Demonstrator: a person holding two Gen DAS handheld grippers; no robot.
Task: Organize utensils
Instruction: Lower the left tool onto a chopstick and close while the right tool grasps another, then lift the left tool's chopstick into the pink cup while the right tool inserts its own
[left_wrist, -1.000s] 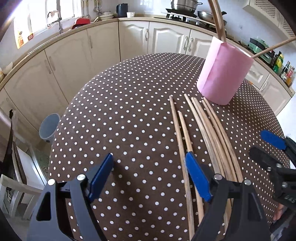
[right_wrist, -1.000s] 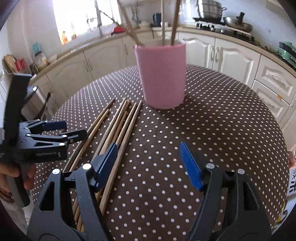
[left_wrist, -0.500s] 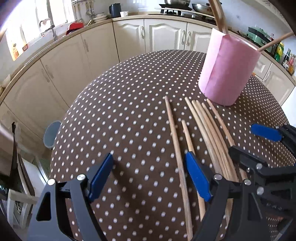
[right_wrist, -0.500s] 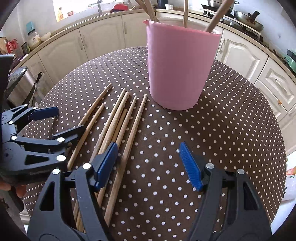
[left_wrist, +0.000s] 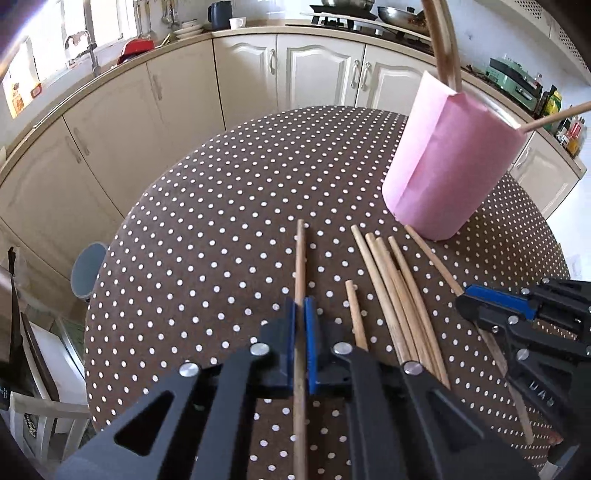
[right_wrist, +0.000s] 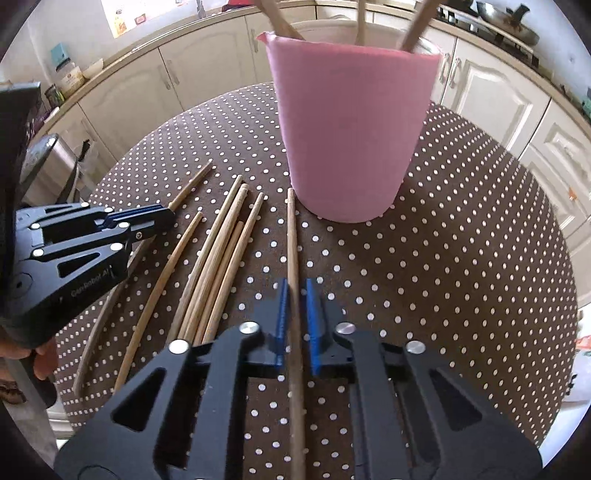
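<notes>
1. Left gripper (left_wrist: 300, 314): blue pads pinch the leftmost wooden stick (left_wrist: 300, 266), which lies on the dotted tablecloth (left_wrist: 207, 229).
2. Right gripper (right_wrist: 294, 295): pads pinch the rightmost wooden stick (right_wrist: 291, 236).
3. Loose sticks (right_wrist: 221, 251) lie between them, near the pink holder (right_wrist: 351, 125) at far right.

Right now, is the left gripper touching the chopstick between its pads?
Touching. In the left wrist view the left gripper has both blue pads pressed against the chopstick, with no gap showing.
</notes>
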